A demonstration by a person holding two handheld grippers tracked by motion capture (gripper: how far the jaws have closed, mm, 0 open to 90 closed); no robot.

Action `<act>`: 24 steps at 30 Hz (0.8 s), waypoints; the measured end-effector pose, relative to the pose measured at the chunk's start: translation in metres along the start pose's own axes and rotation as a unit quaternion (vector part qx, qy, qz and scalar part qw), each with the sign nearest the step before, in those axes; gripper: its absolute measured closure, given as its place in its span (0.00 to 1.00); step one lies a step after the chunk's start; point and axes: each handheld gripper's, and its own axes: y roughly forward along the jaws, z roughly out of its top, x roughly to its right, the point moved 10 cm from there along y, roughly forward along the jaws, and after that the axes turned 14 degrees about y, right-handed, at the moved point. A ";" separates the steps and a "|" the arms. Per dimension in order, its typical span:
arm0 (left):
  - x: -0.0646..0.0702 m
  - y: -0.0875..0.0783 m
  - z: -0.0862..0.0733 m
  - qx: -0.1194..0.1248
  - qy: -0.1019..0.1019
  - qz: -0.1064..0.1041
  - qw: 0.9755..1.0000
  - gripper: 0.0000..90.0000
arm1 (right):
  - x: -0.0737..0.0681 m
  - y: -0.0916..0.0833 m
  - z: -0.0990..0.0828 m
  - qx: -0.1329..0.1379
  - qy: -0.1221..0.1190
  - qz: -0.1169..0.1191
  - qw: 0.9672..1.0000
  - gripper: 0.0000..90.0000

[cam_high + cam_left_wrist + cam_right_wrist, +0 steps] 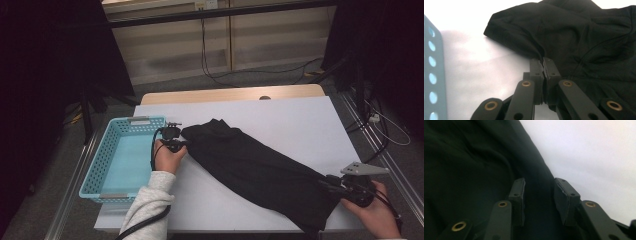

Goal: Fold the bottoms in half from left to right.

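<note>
Garment (260,167): black, lies flat and stretched out diagonally on the table sheet, from upper left beside the basket down to the near right edge. Folds and a seam visible up close in the left gripper view (579,37).
Table sheet (300,125): white, covers most of the tabletop; bare wood strip (230,94) along the far edge.
Basket (102,157): light blue, perforated walls, sits at the left end of the table, just beside the garment's upper end, not touching the cloth. Perforated wall seen at the left edge of the left gripper view (432,77).
Left hand (169,157): grey sleeve, rests on the sheet between basket and garment.
Right hand (375,212): at the near right corner of the table, grey three-cornered plate above it.
Left gripper (172,139): at the garment's upper-left end; jaws clenched together on a pinch of the cloth edge (543,65).
Right gripper (332,185): at the garment's lower-right end; jaws parted, pads not pressing, cloth lying between and under them (539,195). Released, not gripping.
Ends: the two grippers sit at opposite ends of the garment, well apart.
</note>
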 end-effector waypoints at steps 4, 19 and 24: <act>-0.004 -0.002 -0.001 -0.003 0.001 0.003 1.000 0.97 | 0.007 -0.003 0.001 0.006 0.008 0.000 1.000 0.99; -0.002 -0.002 0.001 0.003 0.004 0.002 1.000 0.97 | 0.019 -0.003 0.002 0.006 0.044 -0.003 0.999 0.59; -0.002 -0.003 0.000 0.003 0.006 -0.002 1.000 0.96 | 0.007 0.003 0.000 0.001 0.039 0.018 0.999 0.78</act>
